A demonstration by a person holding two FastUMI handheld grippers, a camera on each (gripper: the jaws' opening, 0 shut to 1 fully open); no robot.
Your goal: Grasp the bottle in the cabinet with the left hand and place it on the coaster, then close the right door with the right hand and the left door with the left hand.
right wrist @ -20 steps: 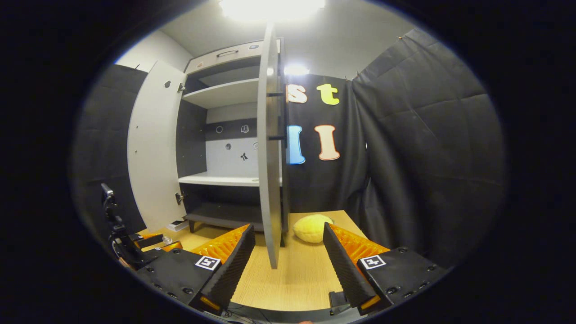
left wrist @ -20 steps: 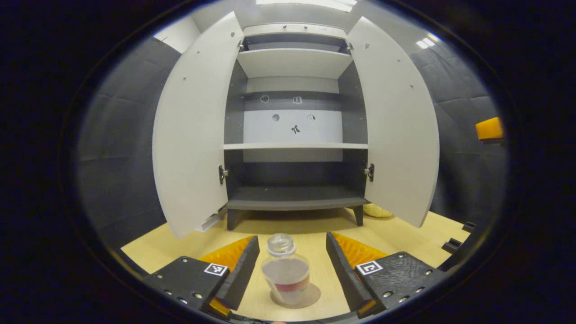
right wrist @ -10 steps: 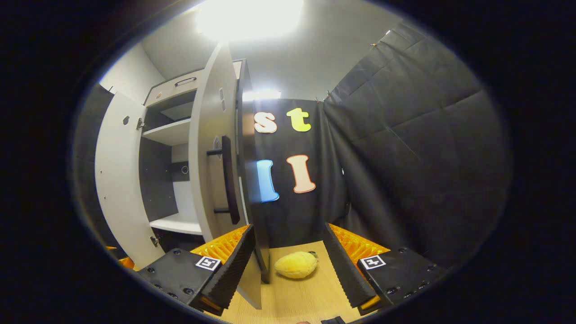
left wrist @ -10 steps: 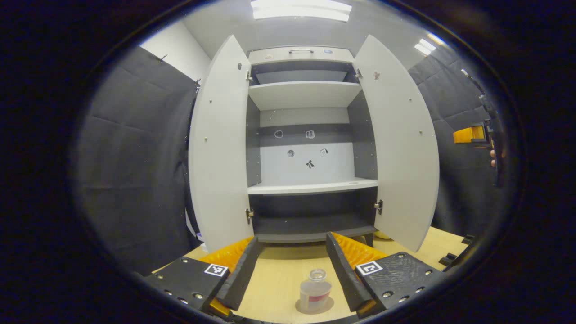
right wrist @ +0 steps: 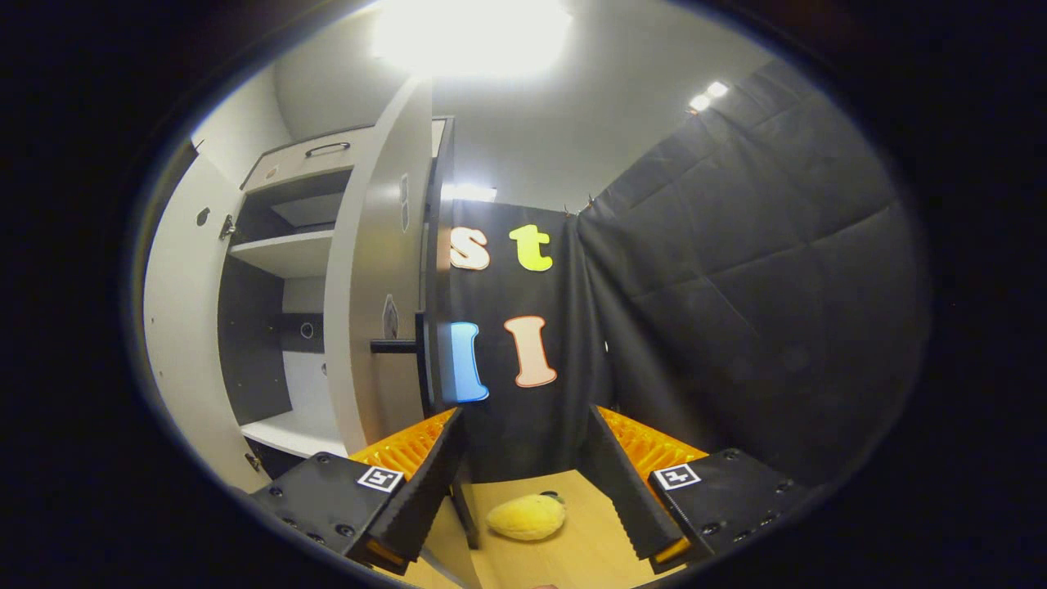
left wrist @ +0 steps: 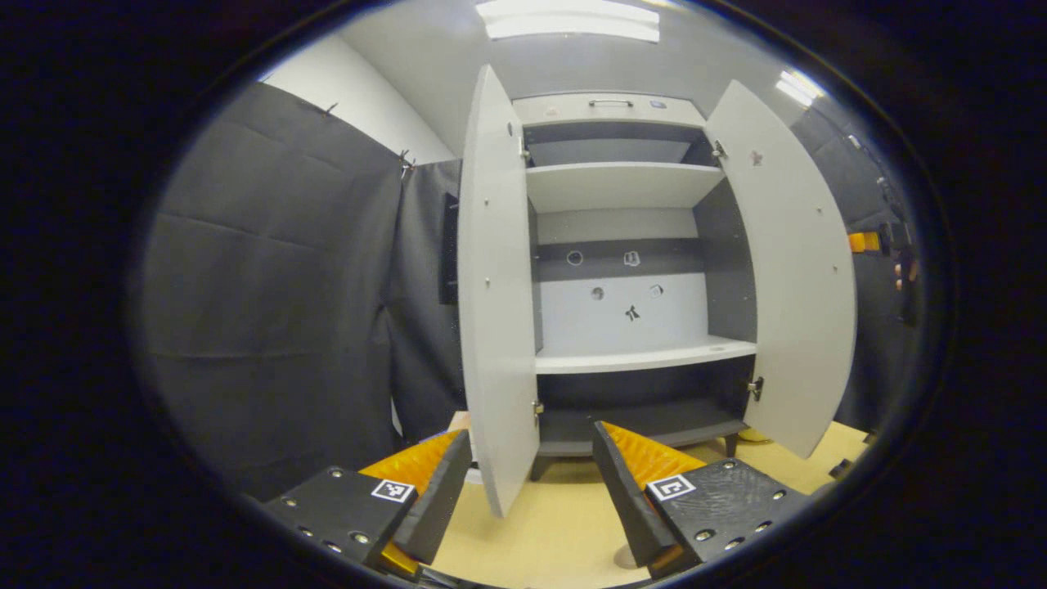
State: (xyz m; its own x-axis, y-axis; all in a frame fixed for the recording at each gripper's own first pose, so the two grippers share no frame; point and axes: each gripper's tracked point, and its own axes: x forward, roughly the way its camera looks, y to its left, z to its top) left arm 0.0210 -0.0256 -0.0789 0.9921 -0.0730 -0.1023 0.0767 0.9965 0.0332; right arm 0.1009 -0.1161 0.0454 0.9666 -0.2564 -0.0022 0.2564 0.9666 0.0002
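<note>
Bottle's dropped out of frame since a second ago, just a coaster (left wrist: 626, 559) sliver at 5 o'clock, so placing looks done; left tongs (left wrist: 530, 483) and right tongs (right wrist: 523, 478) gape empty, right door (right wrist: 372, 303) next, handle (right wrist: 409, 348) half hidden.

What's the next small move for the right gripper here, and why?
Probably ease the right gripper left onto the outer face of the right door and begin pushing it shut. Both doors stand open, with the left door edge-on ahead of the left gripper. The right gripper is open and empty, beside the right door's handle, not visibly touching it.
</note>
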